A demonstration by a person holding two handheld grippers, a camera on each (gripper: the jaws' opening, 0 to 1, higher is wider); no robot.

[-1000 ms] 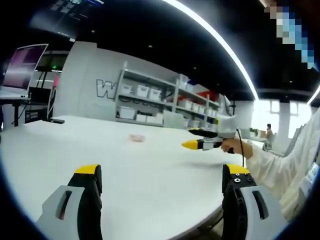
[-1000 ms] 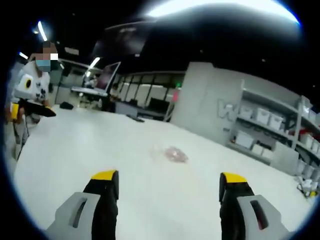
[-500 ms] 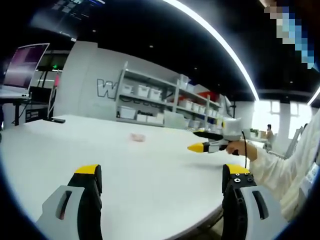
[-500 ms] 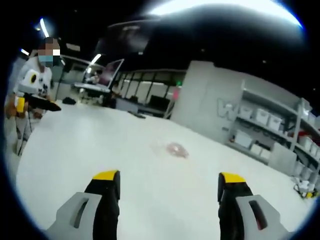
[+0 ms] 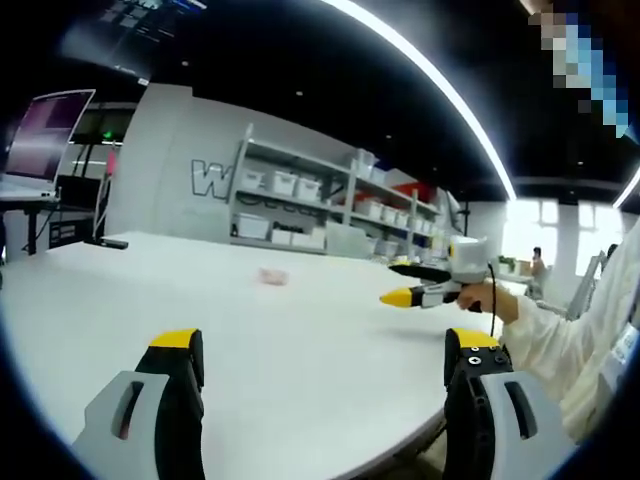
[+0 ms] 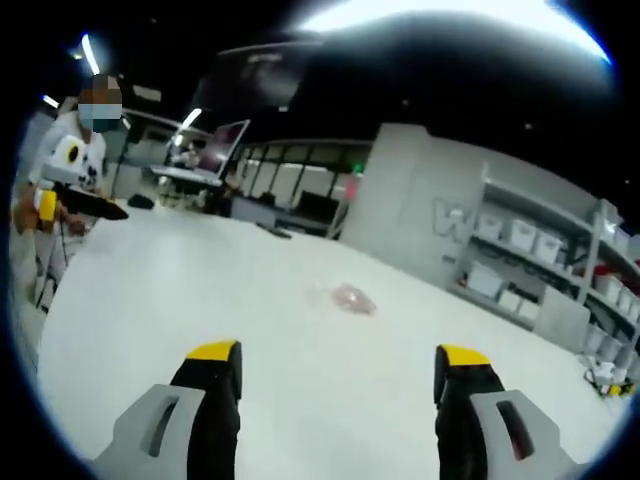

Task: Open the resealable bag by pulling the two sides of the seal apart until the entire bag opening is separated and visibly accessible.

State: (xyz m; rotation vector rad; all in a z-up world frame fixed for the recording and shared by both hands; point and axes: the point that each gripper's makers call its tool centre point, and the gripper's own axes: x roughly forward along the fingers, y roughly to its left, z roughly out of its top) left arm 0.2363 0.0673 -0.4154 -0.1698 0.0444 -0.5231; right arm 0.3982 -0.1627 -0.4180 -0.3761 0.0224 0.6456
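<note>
Two pairs of tongs hang apart, gripping nothing: the left tongs (image 5: 323, 365) in the left gripper view, the right tongs (image 6: 336, 380) in the right gripper view, each above bare white surface (image 5: 300, 340). The resealable bag (image 6: 352, 298), small and pinkish, lies flat at twelve o'clock from the right tongs, well apart, with open surface all round it; in the left gripper view it sits far off near eleven o'clock. There the right tongs enter at three o'clock, held level in a hand (image 5: 478, 296) over the surface's near edge. Shelves (image 5: 320, 205) stand beyond the far edge.
</note>
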